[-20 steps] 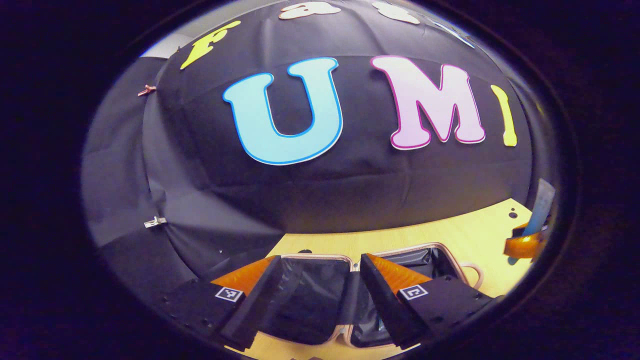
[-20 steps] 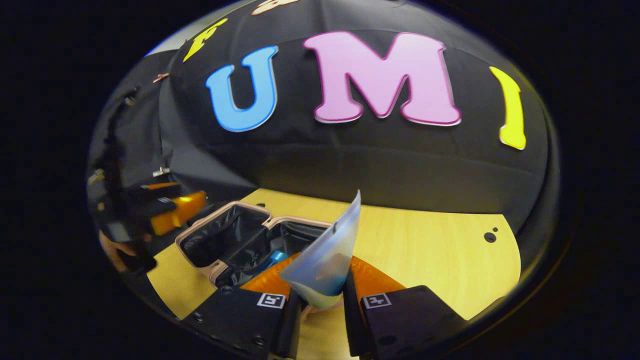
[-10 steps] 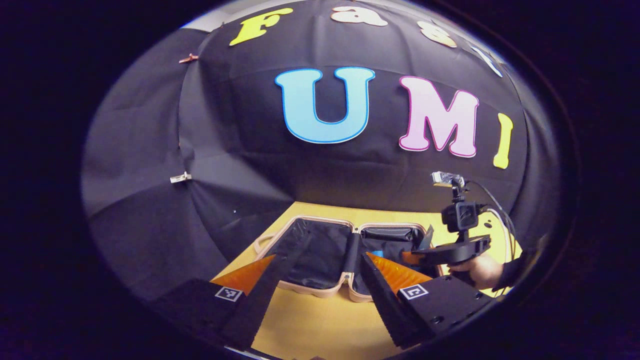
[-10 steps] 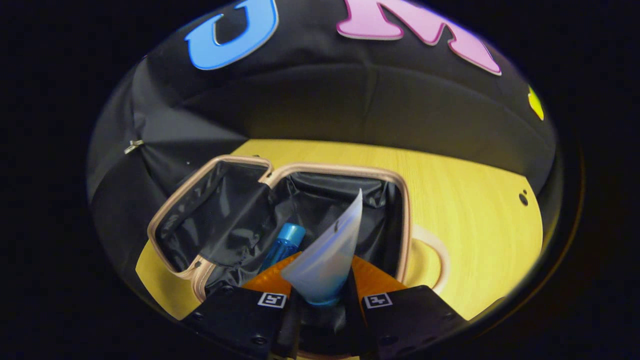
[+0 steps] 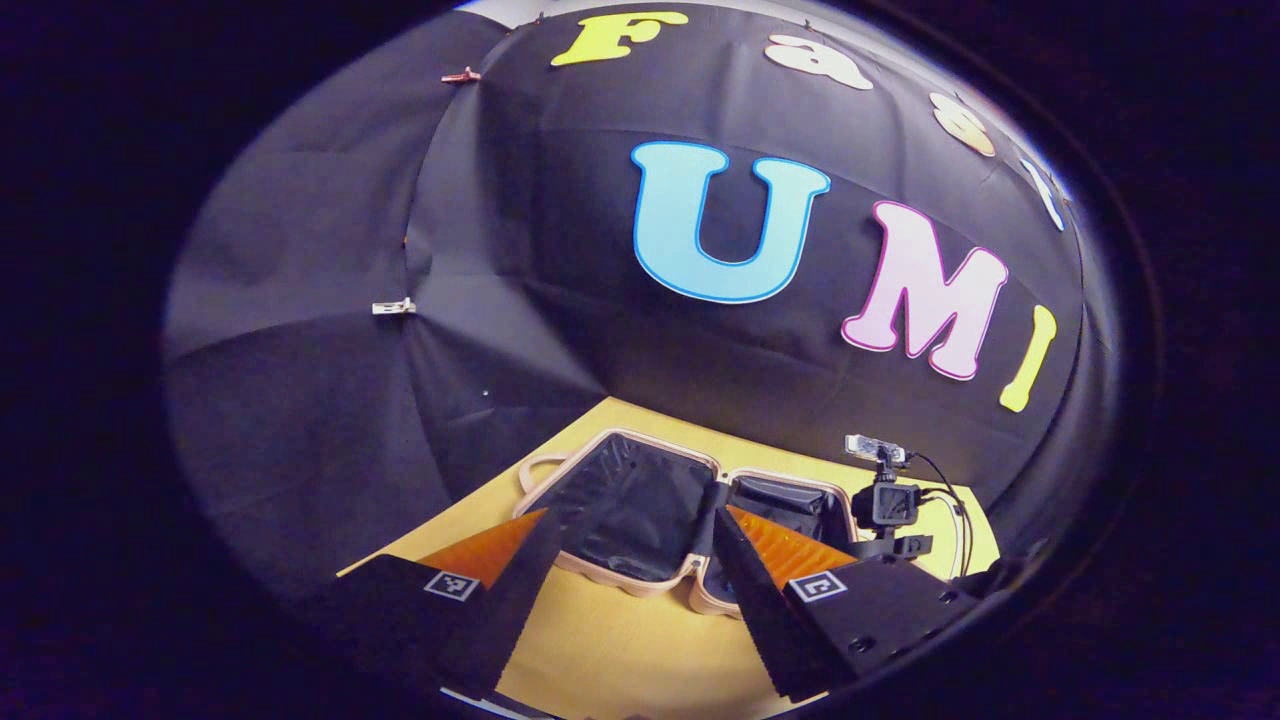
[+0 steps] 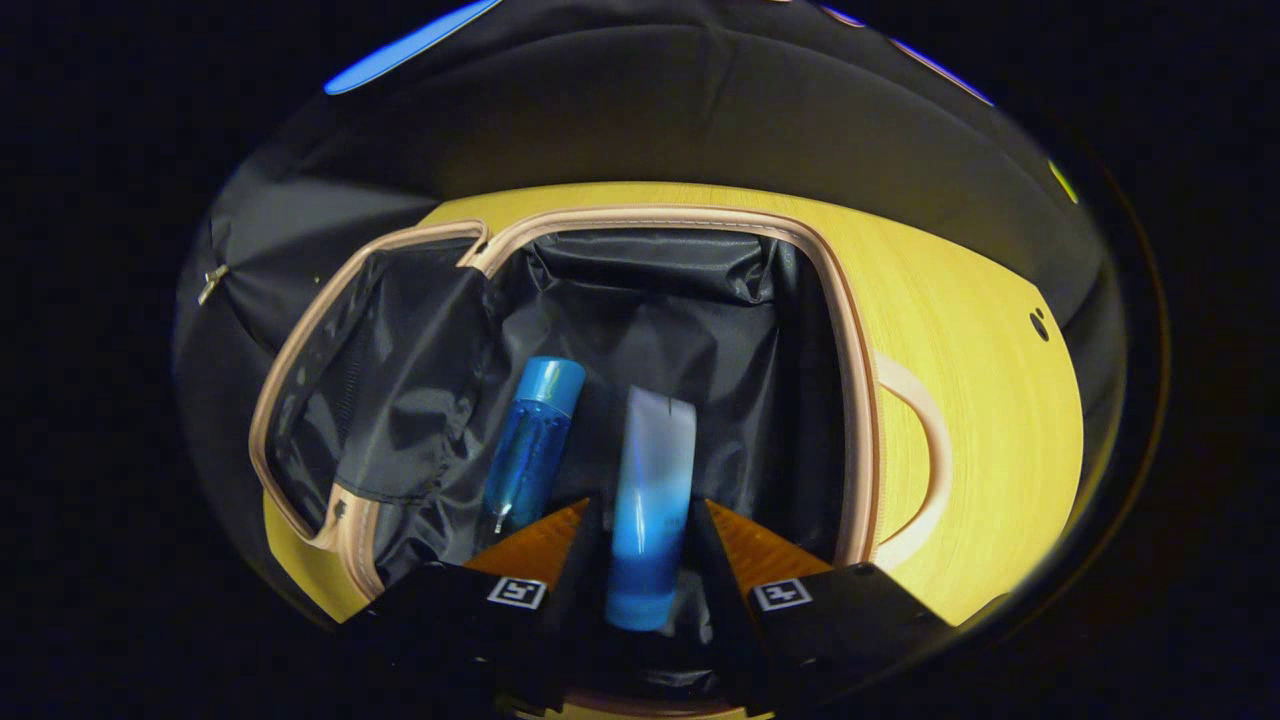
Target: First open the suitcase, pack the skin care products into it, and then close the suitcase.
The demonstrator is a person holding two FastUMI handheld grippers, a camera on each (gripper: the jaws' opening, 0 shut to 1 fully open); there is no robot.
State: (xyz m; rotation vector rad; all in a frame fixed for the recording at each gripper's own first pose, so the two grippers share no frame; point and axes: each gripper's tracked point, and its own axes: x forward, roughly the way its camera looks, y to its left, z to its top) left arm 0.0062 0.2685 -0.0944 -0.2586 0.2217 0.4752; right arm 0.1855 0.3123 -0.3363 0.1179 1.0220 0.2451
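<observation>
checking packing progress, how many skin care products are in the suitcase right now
2. A blue bottle lies in the right-hand compartment of the suitcase; a blue-and-white tube lies beside it, between the right gripper fingers. Black lining folds may hide others.

The left gripper [image 5: 620, 560] hangs tipped downward, its two fingers spread wide apart with nothing between them. The right gripper [image 6: 645, 545] points steeply down — its fingers parted too, not pressing on anything.
</observation>
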